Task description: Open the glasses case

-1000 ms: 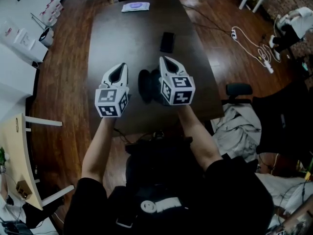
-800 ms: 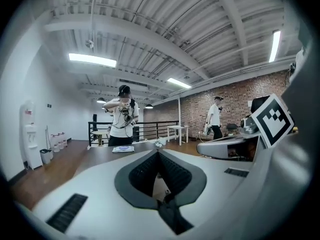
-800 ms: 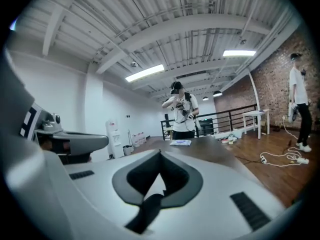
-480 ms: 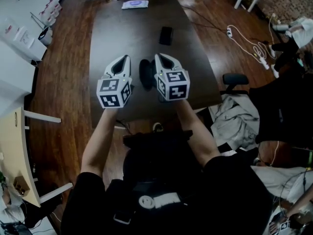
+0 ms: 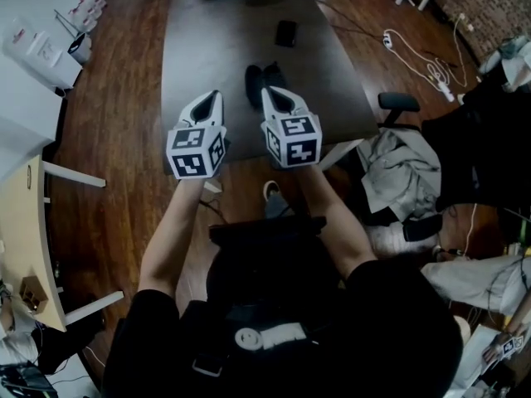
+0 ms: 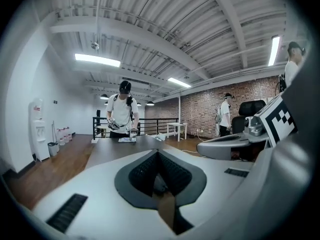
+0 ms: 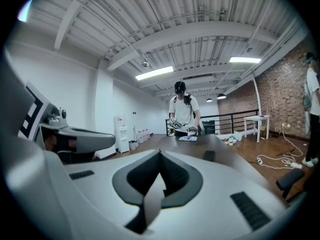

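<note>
Both sets of tongs are pressed together with nothing in them, the right tongs (image 5: 270, 92) just short of the black glasses case (image 5: 257, 81) lying on the dark tabletop (image 5: 199, 48), and the left tongs (image 5: 212, 98) off to the case's left, clear of it.

The left tongs (image 5: 213, 95) and right tongs (image 5: 268, 90) drew back from the glasses case (image 5: 260, 80).

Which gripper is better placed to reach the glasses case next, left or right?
Probably right. In the head view the right gripper has its tip right beside the dark glasses case, while the left gripper sits further off to the case's left. Both are shut and empty.
</note>
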The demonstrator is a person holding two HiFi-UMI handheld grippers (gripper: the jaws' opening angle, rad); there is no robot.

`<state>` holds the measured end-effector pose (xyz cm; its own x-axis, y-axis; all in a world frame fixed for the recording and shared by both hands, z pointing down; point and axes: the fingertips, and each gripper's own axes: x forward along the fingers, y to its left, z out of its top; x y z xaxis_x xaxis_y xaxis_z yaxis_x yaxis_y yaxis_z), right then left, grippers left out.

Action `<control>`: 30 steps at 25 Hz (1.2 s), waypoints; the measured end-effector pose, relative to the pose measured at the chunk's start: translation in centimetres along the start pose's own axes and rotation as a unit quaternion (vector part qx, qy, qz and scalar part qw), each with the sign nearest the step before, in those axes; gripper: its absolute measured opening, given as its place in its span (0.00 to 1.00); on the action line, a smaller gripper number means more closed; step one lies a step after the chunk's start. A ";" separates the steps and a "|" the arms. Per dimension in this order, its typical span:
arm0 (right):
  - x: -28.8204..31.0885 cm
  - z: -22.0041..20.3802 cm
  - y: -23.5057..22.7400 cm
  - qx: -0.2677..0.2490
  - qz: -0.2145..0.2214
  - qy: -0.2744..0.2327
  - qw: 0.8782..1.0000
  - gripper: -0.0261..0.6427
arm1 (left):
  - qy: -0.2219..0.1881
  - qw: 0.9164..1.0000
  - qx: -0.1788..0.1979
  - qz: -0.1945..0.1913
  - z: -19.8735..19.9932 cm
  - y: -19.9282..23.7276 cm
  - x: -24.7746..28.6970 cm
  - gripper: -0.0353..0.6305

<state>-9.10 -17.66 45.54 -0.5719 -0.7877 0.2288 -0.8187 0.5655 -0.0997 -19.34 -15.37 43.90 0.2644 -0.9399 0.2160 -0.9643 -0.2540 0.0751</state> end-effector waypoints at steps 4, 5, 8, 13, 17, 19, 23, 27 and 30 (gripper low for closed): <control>-4.0 -1.3 3.1 0.004 -0.004 0.002 1.000 0.04 | 0.011 1.000 -0.020 -0.002 -2.1 -1.3 -4.8 0.05; -5.0 -1.7 3.9 0.006 -0.003 0.004 1.000 0.04 | 0.013 1.000 -0.024 -0.004 -2.7 -1.7 -6.1 0.05; -7.7 -2.2 5.9 0.004 -0.003 0.003 1.000 0.04 | 0.014 0.999 -0.029 -0.008 -3.5 -2.9 -9.0 0.05; -10.6 -2.3 7.6 -0.001 0.000 0.002 1.000 0.04 | 0.013 1.000 -0.020 -0.005 -3.5 -4.3 -12.1 0.05; -11.9 -2.2 8.6 -0.003 0.008 -0.002 1.000 0.04 | 0.007 1.000 -0.017 0.001 -3.2 -5.1 -13.6 0.05; -12.4 -2.1 9.0 -0.003 0.012 -0.003 1.000 0.04 | 0.004 1.000 -0.015 0.001 -2.9 -5.6 -14.3 0.05; -13.8 -2.0 9.7 -0.004 0.021 -0.003 1.000 0.04 | 0.004 1.000 -0.014 0.003 -2.9 -6.6 -15.4 0.05; -16.1 -2.4 9.1 0.011 0.019 0.000 1.000 0.04 | 0.012 1.000 -0.012 -0.001 -3.1 -8.6 -16.1 0.05; -18.3 -2.6 8.9 0.020 0.016 0.001 1.000 0.04 | 0.018 1.000 -0.015 -0.004 -3.4 -10.4 -16.9 0.05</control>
<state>-5.75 2.39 43.04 -0.5985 -0.7683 0.2268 -0.8009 0.5810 -0.1452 -13.73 3.97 42.73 0.2722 -0.9293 0.2498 -0.9616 -0.2534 0.1050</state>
